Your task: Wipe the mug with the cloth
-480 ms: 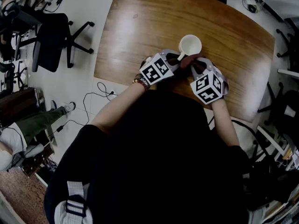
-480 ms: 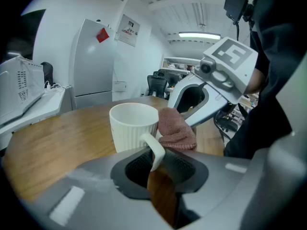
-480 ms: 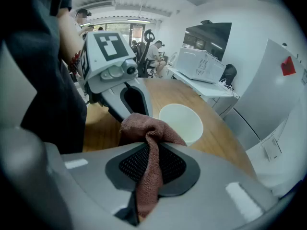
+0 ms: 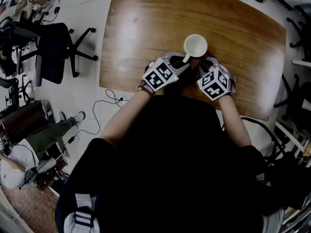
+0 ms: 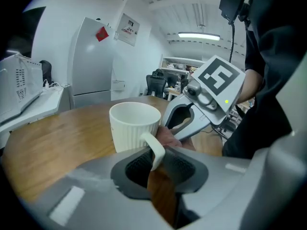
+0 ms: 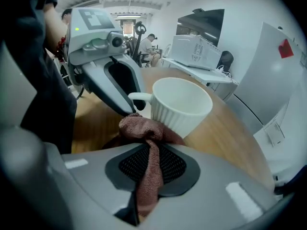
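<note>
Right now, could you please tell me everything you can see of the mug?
The mug is white and ceramic-looking, with a ribbed wall, smooth rim and loop handle. It stands upright on the table and looks empty. The left tongs are shut on its handle; the cloth, held in the right tongs, touches its side near the handle.

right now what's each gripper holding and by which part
The left gripper holds the mug by its handle. The right gripper grips the cloth by a gathered strip, the rest bunched beside the mug.
</note>
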Tool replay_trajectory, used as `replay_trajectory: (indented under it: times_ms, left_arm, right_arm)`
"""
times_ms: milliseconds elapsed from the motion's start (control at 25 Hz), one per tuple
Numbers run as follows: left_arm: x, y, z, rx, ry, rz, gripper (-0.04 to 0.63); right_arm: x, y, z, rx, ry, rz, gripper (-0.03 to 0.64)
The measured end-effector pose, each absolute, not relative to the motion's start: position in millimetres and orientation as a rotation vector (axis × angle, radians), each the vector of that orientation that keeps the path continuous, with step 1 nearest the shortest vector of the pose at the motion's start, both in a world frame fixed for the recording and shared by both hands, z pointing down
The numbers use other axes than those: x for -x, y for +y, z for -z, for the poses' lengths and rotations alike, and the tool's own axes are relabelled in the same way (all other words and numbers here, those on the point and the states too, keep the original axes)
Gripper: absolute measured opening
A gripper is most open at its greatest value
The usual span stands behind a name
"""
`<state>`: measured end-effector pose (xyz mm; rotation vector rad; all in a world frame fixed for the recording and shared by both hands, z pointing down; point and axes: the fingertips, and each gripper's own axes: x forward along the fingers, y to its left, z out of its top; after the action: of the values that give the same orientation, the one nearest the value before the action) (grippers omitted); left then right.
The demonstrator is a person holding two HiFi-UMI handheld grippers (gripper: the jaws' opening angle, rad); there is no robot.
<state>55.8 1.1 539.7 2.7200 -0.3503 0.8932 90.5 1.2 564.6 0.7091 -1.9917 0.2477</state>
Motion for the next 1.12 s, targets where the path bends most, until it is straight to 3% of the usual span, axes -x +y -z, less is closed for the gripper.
replay_trajectory:
  times_ms: [440, 1120]
  left_arm:
    - [-27.5, -12.9, -538.9, -2.675, -0.396, -0.877, 0.083]
    - [-19.0, -23.6, -540.5, -2.645, -0.498, -0.925, 0.08]
  right_arm:
    - [-109.6, -14.5, -515.4, -0.778, -2.017, -0.181, 0.054]
    - [-113.7, -31.3, -556.8, -0.748, -1.968, -0.218, 0.054]
